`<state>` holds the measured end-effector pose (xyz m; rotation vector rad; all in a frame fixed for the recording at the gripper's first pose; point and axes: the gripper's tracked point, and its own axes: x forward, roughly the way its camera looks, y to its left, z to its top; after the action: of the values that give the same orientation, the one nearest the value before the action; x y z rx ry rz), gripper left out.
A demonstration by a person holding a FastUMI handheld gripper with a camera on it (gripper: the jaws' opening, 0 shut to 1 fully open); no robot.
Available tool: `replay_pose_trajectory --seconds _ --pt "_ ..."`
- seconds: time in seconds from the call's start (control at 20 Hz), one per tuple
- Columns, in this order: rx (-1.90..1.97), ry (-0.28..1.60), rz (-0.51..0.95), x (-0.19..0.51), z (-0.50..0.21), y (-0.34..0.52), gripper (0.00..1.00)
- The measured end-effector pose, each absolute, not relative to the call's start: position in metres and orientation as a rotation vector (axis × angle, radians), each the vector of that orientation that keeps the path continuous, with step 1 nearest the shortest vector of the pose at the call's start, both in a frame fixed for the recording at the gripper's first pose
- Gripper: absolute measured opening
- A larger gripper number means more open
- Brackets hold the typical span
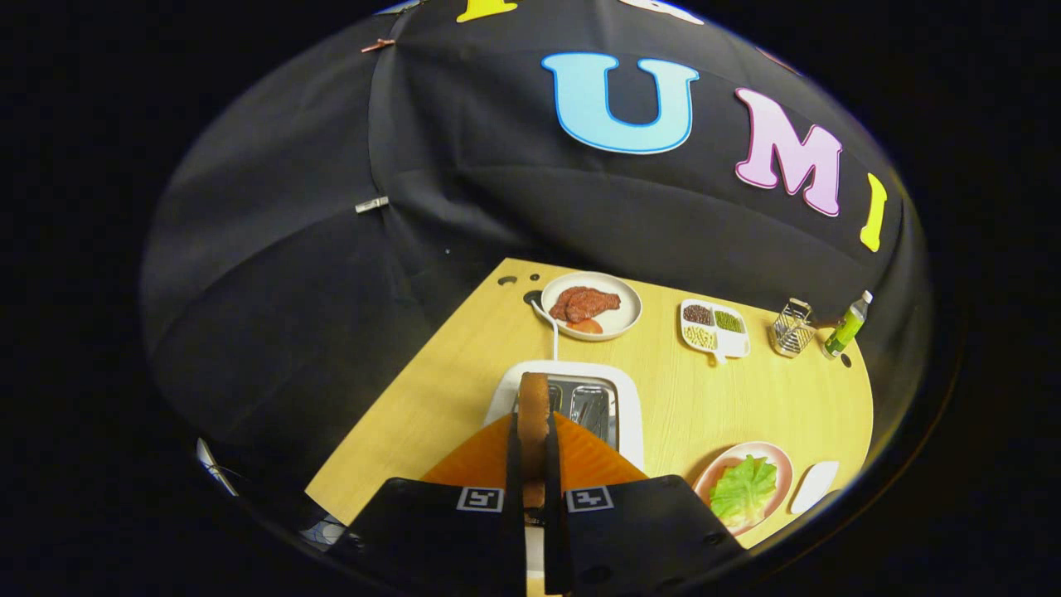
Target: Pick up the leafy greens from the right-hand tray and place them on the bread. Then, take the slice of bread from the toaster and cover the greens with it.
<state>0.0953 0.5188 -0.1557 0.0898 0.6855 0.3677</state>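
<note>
Bread slice point(533, 414): held upright, clamped between the gripper point(533, 489) fingers above the toaster point(630, 414). Leafy greens point(742, 491): laid on the pink plate point(779, 464), right of the gripper, on the counter point(746, 398).

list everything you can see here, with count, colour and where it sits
bread slice: 1, brown, edge-on between the fingers, above the toaster
toaster: 1, white, just ahead of the fingers
leafy greens: 1, green, on pink plate right of the fingers
meat plate: 1, white, beyond the toaster
divided dish: 1, white, right of the meat plate
wire rack: 1, metal, beside green bottle
table: 1, light wood
gripper: 1, shut on the bread slice
</note>
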Motion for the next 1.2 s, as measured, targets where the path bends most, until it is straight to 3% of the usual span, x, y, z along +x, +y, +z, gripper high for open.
replay_pose_trajectory --seconds 0.25,0.5,0.85,1.2 --pt "0.159 0.579 0.356 0.108 -0.100 0.487 0.13" --pt "0.139 0.503 0.285 0.117 -0.079 0.402 0.13" --pt "0.119 0.566 0.098 0.106 -0.153 0.274 0.13" --pt "0.117 0.668 0.043 0.083 -0.226 0.239 0.13"
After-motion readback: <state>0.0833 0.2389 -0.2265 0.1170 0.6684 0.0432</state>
